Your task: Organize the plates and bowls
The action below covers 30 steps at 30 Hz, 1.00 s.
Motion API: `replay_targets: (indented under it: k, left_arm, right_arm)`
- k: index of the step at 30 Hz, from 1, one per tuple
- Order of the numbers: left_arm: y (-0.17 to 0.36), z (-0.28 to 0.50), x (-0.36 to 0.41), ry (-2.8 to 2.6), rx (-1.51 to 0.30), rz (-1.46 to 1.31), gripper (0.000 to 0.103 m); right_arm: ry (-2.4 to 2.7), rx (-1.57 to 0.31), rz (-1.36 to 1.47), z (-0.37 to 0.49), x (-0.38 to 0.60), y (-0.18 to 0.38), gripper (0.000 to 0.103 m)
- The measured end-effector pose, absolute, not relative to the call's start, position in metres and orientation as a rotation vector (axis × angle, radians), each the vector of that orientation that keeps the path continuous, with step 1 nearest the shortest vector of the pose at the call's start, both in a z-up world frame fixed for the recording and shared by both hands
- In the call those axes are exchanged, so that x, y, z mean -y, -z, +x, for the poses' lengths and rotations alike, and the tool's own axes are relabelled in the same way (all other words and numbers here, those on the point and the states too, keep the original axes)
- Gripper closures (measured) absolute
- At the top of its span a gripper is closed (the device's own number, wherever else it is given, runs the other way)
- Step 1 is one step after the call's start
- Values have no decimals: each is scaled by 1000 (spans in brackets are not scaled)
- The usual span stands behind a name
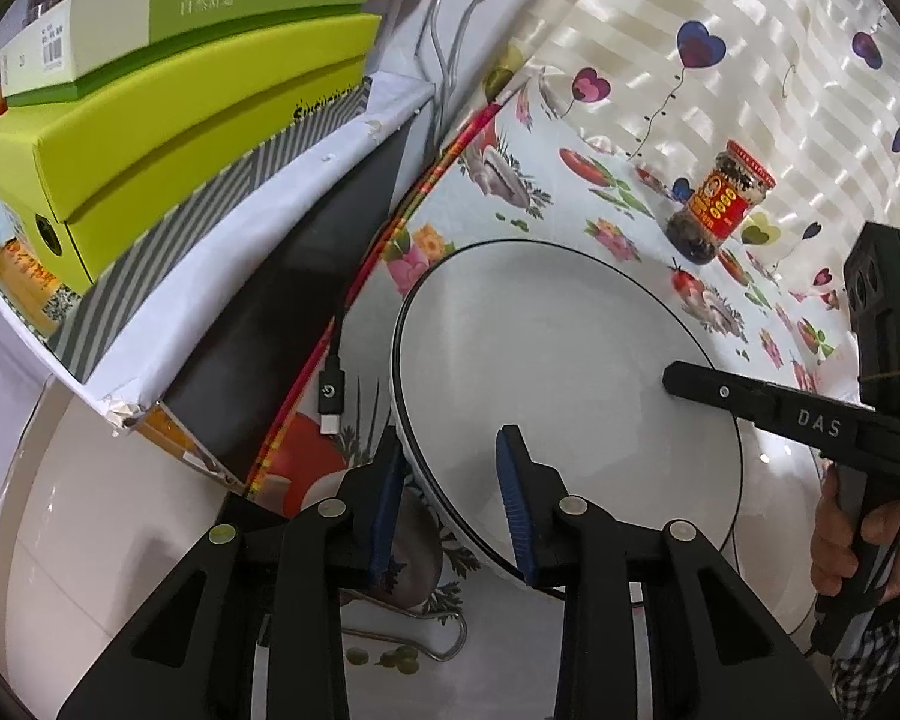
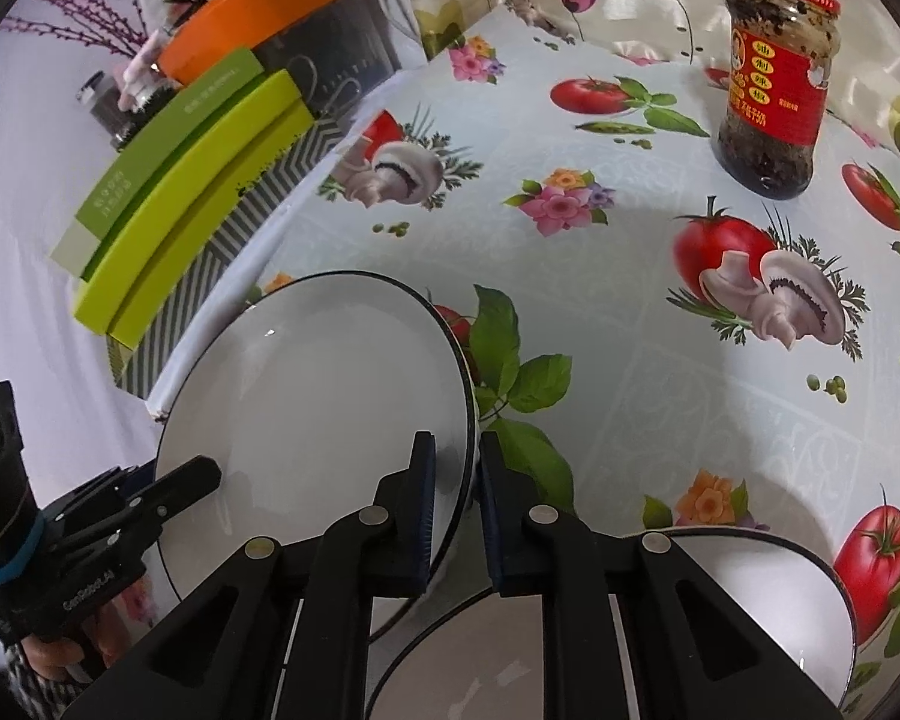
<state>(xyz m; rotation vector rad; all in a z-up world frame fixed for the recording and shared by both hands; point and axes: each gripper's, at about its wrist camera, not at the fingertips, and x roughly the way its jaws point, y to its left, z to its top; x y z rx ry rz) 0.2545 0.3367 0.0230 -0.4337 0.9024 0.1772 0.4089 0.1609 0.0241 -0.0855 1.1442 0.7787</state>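
A white bowl [image 1: 570,390] with a thin black rim hangs tilted over the flowered tablecloth [image 2: 600,312]. My left gripper [image 1: 450,438] straddles its near rim: the left pad lies against the outer wall, and a strip of white shows before the right pad, so it is open. In the right wrist view my right gripper [image 2: 456,438] is shut on the bowl's [image 2: 318,396] right rim, and the left gripper [image 2: 198,477] sits at the bowl's left edge. One finger of the right gripper [image 1: 678,381] reaches in over the far rim. A second black-rimmed plate [image 2: 750,600] lies below.
A jar of dark chili sauce [image 2: 774,84] stands at the back right of the table. Stacked green boxes [image 1: 180,120] rise on the left past the table edge. A black USB cable [image 1: 330,396] hangs there. Another white plate [image 1: 90,510] fills the lower left.
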Motion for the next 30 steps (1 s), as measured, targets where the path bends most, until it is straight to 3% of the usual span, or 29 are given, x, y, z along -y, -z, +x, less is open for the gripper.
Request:
replay_targets:
  k: [30]
  left_arm:
    - [-87,189,-281,-125,-823,-345,71]
  right_arm:
    - [-762,-1019,-15,313,-82,-100,89]
